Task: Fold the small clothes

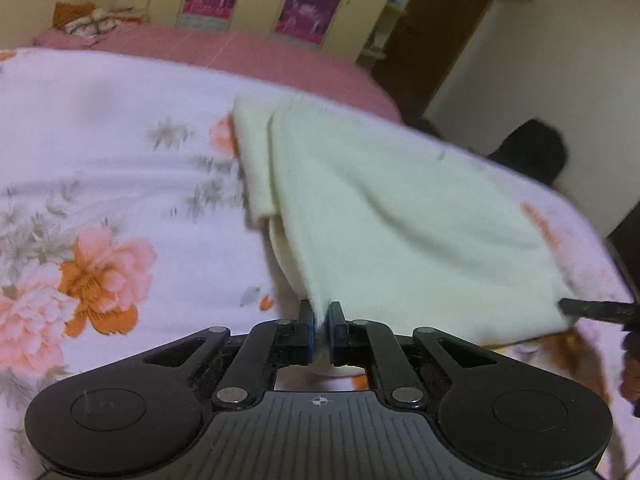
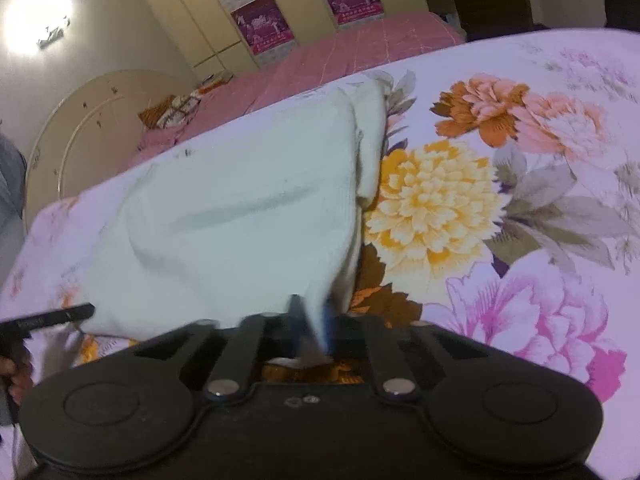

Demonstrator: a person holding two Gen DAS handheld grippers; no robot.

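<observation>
- Left gripper [image 1: 320,314], nearest in the left wrist view: its black jaws with blue pads are pressed together on a near corner of the cream garment [image 1: 400,216]; fabric shows in the narrow slit between the pads.
- Right gripper [image 2: 312,320], nearest in the right wrist view: its jaws are likewise pinched on a near corner of the same cream garment [image 2: 240,216]; this area is motion-blurred, yet the cloth clearly runs down between the pads.
- Cream garment: a pale knit piece, lifted at its near edge by both grippers and sloping away to rest on the floral bedspread [image 1: 100,200]. One folded layer lies over another; a narrower strip of the lower layer shows along the garment's left side in the left wrist view, and along its right side in the right wrist view.
- Each view catches the other gripper's black finger at the frame edge, touching the garment's opposite near corner, with part of a hand [image 2: 16,376] below it.
- Floral bedspread [image 2: 520,200]: lilac-white with orange, yellow and pink blossoms.
- Far background: a pink quilt [image 1: 260,52], a patterned pillow [image 2: 176,110], and a cream wardrobe [image 2: 192,12] with magenta panels.
</observation>
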